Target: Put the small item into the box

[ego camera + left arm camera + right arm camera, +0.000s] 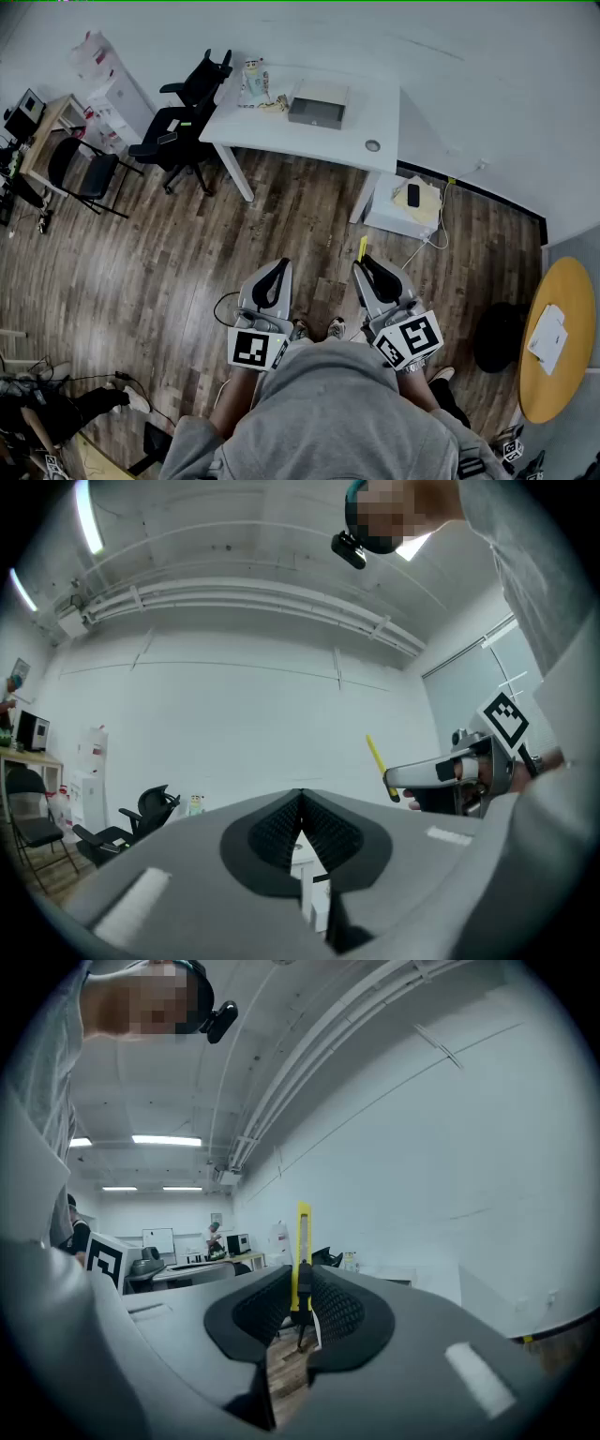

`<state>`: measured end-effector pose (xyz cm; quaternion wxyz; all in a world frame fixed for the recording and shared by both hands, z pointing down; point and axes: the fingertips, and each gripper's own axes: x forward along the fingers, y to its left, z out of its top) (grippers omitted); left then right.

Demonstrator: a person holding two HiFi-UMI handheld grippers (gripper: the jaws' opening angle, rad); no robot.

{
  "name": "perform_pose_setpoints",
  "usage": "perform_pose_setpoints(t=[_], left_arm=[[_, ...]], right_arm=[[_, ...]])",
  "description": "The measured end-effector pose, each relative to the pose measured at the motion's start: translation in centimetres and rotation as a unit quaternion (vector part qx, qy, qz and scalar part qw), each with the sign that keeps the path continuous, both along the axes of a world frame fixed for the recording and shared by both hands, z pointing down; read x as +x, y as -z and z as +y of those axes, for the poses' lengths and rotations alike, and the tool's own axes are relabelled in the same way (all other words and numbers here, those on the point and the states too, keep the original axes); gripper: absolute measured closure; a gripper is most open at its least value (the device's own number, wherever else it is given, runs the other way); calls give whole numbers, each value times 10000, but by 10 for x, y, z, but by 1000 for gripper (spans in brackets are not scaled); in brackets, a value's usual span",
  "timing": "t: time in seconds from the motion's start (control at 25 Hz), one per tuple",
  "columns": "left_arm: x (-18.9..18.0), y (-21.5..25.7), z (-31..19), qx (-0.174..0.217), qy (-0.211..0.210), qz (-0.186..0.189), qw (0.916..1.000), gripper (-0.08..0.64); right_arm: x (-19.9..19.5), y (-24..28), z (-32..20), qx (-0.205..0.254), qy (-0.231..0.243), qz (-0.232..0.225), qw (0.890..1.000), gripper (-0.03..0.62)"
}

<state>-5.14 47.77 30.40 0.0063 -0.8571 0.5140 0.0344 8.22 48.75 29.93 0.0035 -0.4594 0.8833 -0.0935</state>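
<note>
Your right gripper [302,1279] was clamped on the thin yellow item [303,1237], which stuck out past its tips. Your left gripper [300,801] was closed and empty. The grey box [317,103] sat on the white desk [375,117], well apart from both.

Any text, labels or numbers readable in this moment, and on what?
No text can be read.
Black-and-white marker cubes: square patterns only, no letters.
Printed packet on the white table: print too small.
White sheets on the round yellow table: blurred.
Thin yellow item in the right gripper: no print visible.
</note>
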Motion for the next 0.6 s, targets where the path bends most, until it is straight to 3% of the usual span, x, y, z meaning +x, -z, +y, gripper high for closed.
perform_pose_setpoints(t=[0.6], left_arm=[[22,-6,-21,-52,-53,-69,9999,557]], right_arm=[[17,-9,-20,-70,7,-32,10000,511]])
